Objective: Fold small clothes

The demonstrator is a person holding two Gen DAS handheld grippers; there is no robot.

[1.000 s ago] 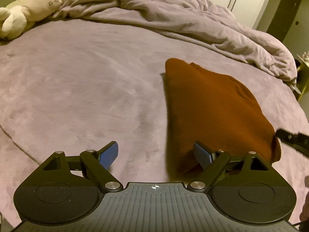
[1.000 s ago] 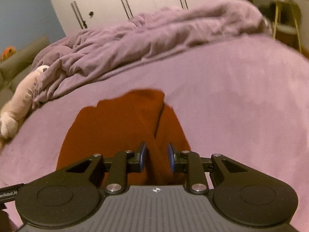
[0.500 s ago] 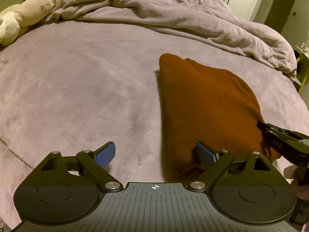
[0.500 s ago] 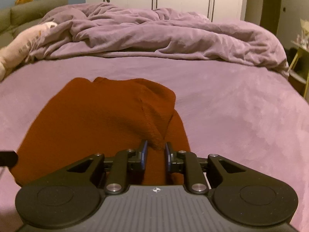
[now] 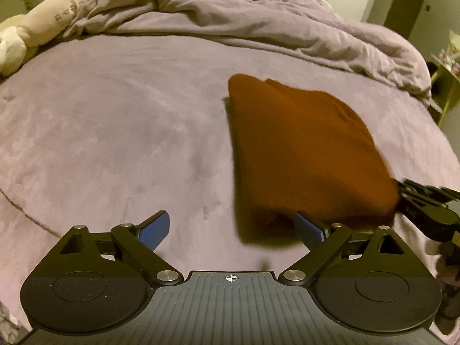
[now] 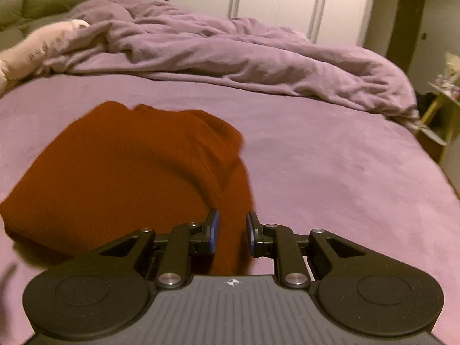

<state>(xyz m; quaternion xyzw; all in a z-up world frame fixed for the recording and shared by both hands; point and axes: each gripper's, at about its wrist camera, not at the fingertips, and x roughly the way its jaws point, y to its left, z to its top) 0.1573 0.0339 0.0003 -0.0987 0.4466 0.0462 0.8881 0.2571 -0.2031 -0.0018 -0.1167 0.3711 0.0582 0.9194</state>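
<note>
Pinching the rust-brown garment (image 6: 123, 172) in our right gripper (image 6: 232, 230), we had it mostly folded on the bed (image 6: 330, 158). Our left gripper (image 5: 233, 230) had just been opening, jaws released and empty; only tidying seemed left.

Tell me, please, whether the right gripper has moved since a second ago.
Yes: the right gripper rolled; the duvet, earlier slanting up to the right, now lies level. Its jaws have just been closing on the brown garment.

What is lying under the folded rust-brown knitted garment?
The rust-brown knitted garment lies on the purple bed cover. The cover shows all around it; whatever is directly beneath the cloth is hidden.
</note>
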